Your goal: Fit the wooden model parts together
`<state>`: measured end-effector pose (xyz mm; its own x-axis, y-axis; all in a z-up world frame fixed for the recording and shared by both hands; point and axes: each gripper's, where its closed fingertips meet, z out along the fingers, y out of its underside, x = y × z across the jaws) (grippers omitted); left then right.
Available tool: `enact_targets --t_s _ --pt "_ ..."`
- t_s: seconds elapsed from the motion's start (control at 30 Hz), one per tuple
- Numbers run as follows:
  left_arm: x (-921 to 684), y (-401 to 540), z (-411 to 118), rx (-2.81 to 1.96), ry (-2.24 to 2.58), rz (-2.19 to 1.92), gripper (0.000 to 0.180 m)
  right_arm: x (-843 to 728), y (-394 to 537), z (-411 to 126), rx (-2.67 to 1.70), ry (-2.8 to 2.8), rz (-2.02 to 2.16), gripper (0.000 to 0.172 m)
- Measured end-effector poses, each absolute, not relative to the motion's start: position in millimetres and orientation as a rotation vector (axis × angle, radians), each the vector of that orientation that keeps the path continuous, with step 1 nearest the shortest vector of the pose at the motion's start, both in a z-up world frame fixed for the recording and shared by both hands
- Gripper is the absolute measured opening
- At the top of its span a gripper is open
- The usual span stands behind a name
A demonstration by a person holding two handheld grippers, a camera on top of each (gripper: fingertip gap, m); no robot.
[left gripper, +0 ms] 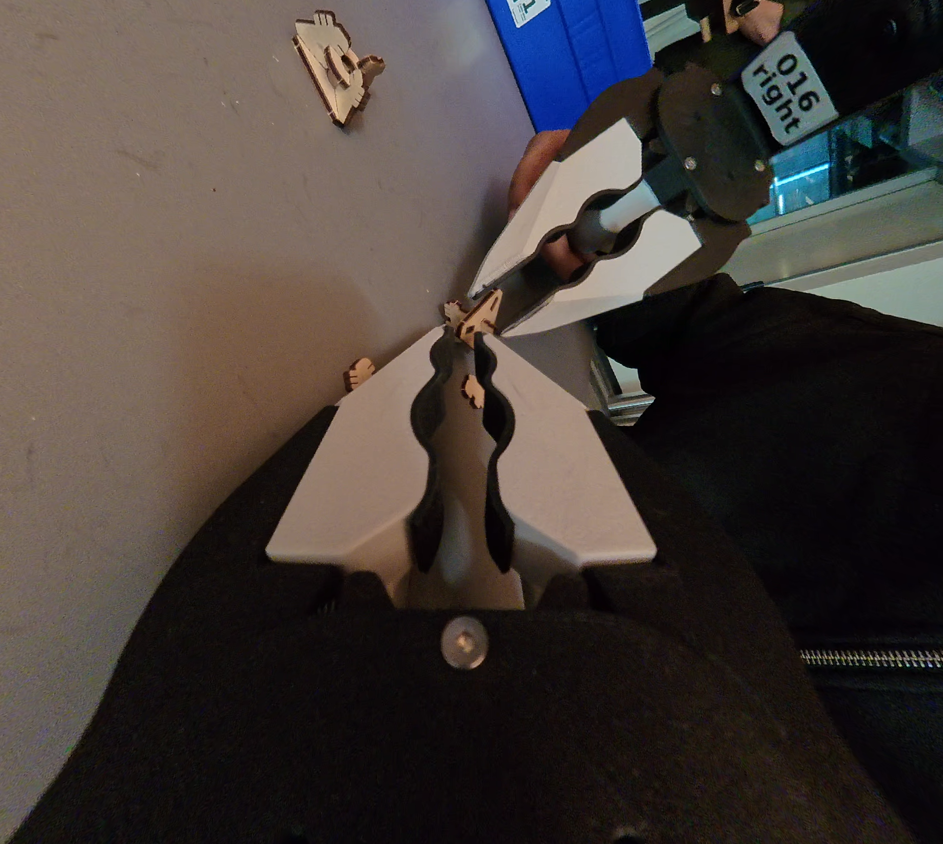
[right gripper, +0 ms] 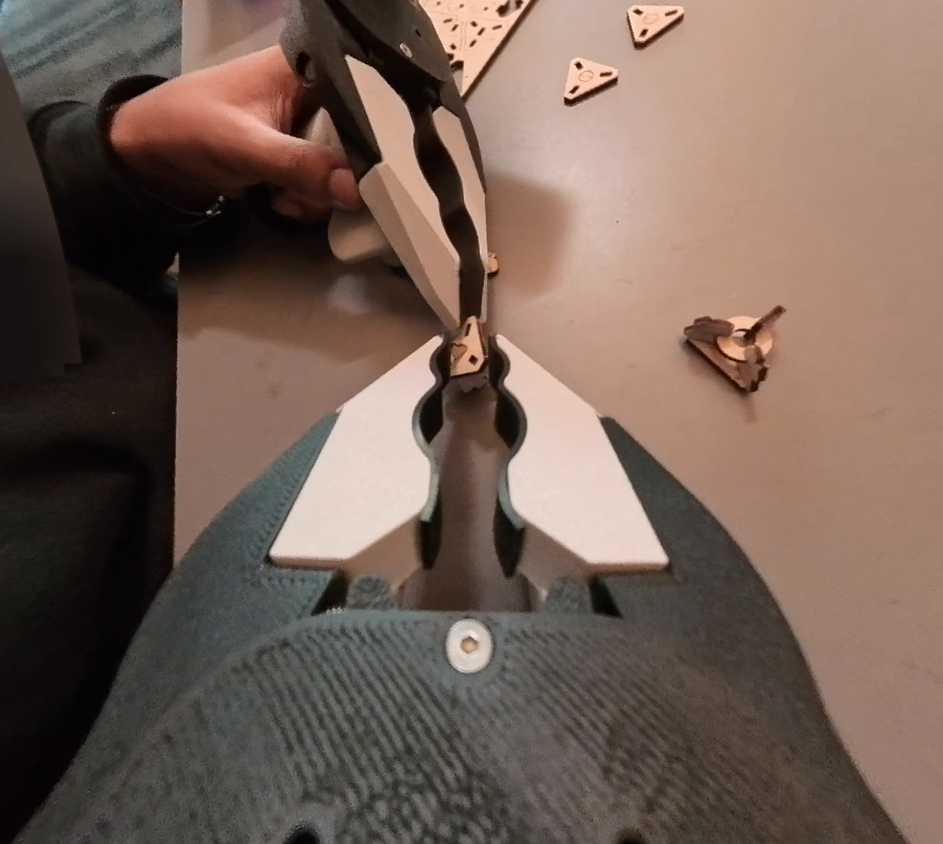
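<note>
Small pale laser-cut wooden triangle [left gripper: 479, 317] sits mid-frame above the grey table [left gripper: 153, 207], pinched by both the left gripper [left gripper: 462, 334] and the right gripper [right gripper: 465, 350], while a similar wooden triangle fitted with tabs and a disc [right gripper: 735, 345] lies at 3 o'clock.

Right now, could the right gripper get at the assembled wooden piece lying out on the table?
Probably not yet: the right gripper is closed on a small wooden triangle that the left gripper also pinches. The table across to the assembled piece lies bare.
</note>
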<state>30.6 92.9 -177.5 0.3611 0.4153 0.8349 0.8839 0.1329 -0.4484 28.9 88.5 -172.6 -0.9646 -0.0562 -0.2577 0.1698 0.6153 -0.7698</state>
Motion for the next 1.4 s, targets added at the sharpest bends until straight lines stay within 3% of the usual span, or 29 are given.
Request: enact_targets --t_s 0.17,0.3,0.6,0.7,0.83,0.93,1.07,1.2,1.4 --pt "30.9 94.0 -170.6 -1.454 -1.195 -0.512 0.019 25.5 89.1 -167.1 0.176 2.505 -1.316 0.001" --pt "29.7 95.5 -155.3 -1.388 -1.113 -0.505 0.039 19.6 85.8 -149.9 0.221 2.4 -1.456 0.001" --pt "28.0 93.0 -121.3 -1.246 -0.931 -0.452 0.059 25.4 77.4 -81.7 0.142 1.971 -1.851 0.0" --pt "34.1 94.6 -101.9 -1.211 -0.82 -0.422 0.054 30.1 76.1 -66.2 0.117 1.861 -1.912 0.0" --pt "42.1 93.6 -88.1 -1.247 -0.722 -0.301 0.026 36.1 72.1 -65.9 0.127 1.789 -1.911 0.0" --pt "40.1 88.0 -89.0 -1.292 -0.733 -0.16 0.016 34.3 73.5 -66.2 0.137 1.772 -1.932 0.001" --pt "38.9 82.2 -87.4 -1.306 -0.739 -0.073 0.016 35.5 76.8 -73.3 0.103 1.824 -1.917 0.001" --pt "43.4 85.8 -85.4 -1.373 -0.692 0.025 0.016 34.7 84.1 -75.1 0.056 1.875 -1.942 0.034" --pt "59.4 112.7 -99.1 -1.608 -0.549 0.182 0.016 56.1 95.4 -76.1 -0.169 1.953 -1.914 0.035"
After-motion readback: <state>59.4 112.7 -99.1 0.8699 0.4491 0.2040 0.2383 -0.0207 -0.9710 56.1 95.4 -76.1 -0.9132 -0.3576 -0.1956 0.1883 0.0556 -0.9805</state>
